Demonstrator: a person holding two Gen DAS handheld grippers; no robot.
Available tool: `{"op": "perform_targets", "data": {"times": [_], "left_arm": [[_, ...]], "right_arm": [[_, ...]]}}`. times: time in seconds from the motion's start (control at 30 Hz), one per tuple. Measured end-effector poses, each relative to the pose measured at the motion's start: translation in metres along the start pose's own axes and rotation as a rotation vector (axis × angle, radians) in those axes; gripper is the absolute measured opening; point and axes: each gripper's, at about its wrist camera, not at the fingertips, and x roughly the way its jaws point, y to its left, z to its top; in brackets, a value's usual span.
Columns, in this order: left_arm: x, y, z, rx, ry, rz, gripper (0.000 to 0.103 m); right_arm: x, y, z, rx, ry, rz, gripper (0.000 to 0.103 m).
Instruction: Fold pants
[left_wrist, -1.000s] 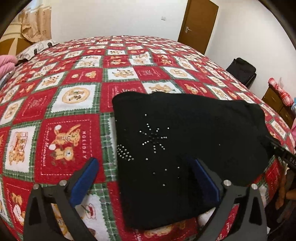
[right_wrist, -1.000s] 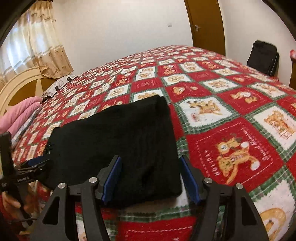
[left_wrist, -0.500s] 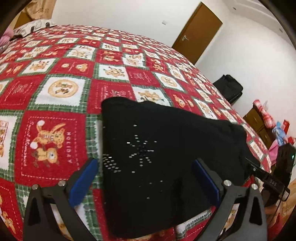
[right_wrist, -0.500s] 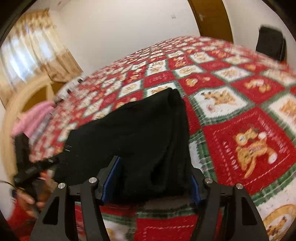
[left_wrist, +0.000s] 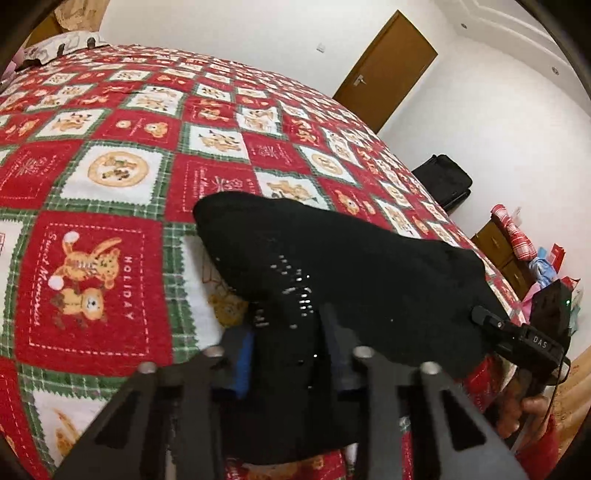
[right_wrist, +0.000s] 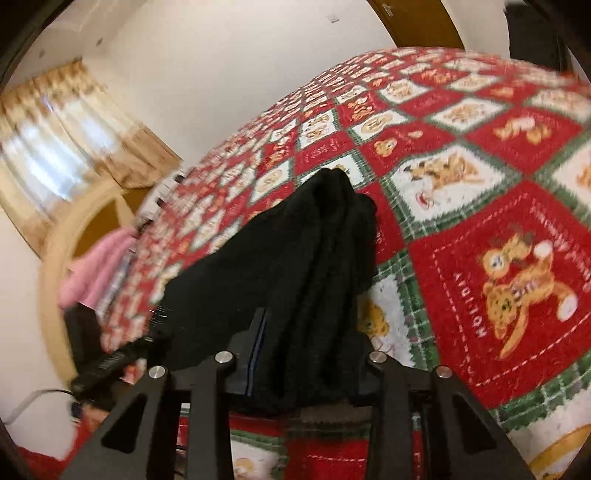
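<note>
The folded black pants (left_wrist: 351, 266) with small rhinestones lie on the red patchwork bedspread (left_wrist: 110, 177). My left gripper (left_wrist: 291, 339) is shut on their near left edge, and the cloth bunches up between the blue pads. My right gripper (right_wrist: 306, 350) is shut on the near right edge of the pants (right_wrist: 295, 251), lifting it into a ridge. The right gripper's body also shows at the right of the left wrist view (left_wrist: 524, 339), at the pants' far corner.
A brown door (left_wrist: 388, 70) and a black bag (left_wrist: 443, 181) stand beyond the bed. A wooden dresser (left_wrist: 498, 243) with striped cloth is at the right. Pink bedding (right_wrist: 96, 266), the headboard and curtains (right_wrist: 74, 129) are at the left.
Both grippers went from open around the pants' near edge to shut on it. The near edge has lifted and bunched, and both cameras have tilted.
</note>
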Motion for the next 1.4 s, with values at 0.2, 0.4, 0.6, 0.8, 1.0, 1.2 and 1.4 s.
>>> {"op": "perform_targets", "data": {"times": [0.2,0.4,0.6,0.8,1.0,1.2,1.4], "left_arm": [[0.003,-0.013,-0.005,0.072,-0.01,0.08,0.029],[0.008,-0.021,-0.005,0.086,0.009,0.109,0.046],[0.006,-0.03,-0.002,0.139,0.018,0.154,0.025],[-0.005,-0.037,0.002,0.153,-0.005,0.155,0.021],[-0.024,-0.048,0.008,0.182,-0.056,0.13,0.021],[-0.034,-0.05,0.011,0.188,-0.069,0.14,0.021],[-0.046,-0.049,0.011,0.183,-0.09,0.131,0.02]], "right_arm": [[0.006,0.019,-0.009,-0.111,-0.005,-0.085,0.034],[0.007,0.007,-0.008,-0.053,-0.023,-0.072,0.035],[0.008,0.018,-0.006,-0.085,-0.006,-0.119,0.034],[0.0,0.029,-0.002,-0.068,-0.012,-0.121,0.032],[-0.015,0.06,0.0,-0.125,-0.056,-0.102,0.032],[-0.02,0.082,0.001,-0.16,-0.068,-0.068,0.032],[-0.022,0.096,-0.003,-0.176,-0.071,-0.042,0.032]]}}
